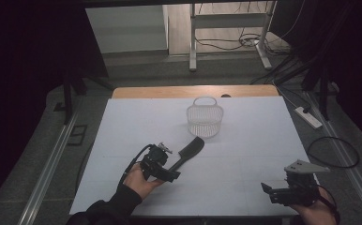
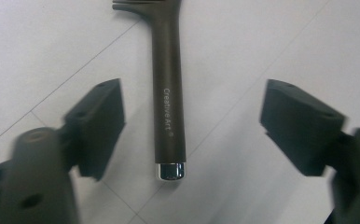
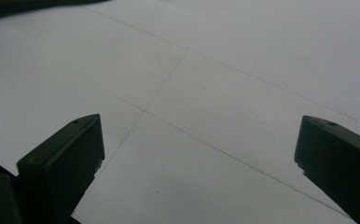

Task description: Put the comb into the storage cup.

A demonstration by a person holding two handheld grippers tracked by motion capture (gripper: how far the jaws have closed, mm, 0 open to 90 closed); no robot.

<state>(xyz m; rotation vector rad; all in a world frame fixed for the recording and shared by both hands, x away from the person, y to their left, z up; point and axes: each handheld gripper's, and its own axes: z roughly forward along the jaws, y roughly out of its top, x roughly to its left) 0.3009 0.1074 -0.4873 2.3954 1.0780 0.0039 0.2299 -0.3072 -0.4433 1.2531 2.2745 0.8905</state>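
Observation:
A black comb [image 1: 187, 153] lies flat on the white table cover [image 1: 245, 140], its toothed head pointing toward a small white mesh basket [image 1: 205, 117]. My left gripper [image 1: 166, 169] hovers over the handle end, open. In the left gripper view the comb's handle [image 2: 168, 102], with a silver cap and the words "Creative Art", runs up between the two spread jaws without touching either. My right gripper [image 1: 275, 192] rests low at the front right of the table, open, with bare white cover [image 3: 206, 107] between its jaws.
The basket stands upright near the back middle of the table, just beyond the comb. A wooden table edge [image 1: 193, 91] shows behind the cover. Metal rails [image 1: 52, 159] run along both sides, and cables and a power strip [image 1: 308, 117] lie on the floor to the right.

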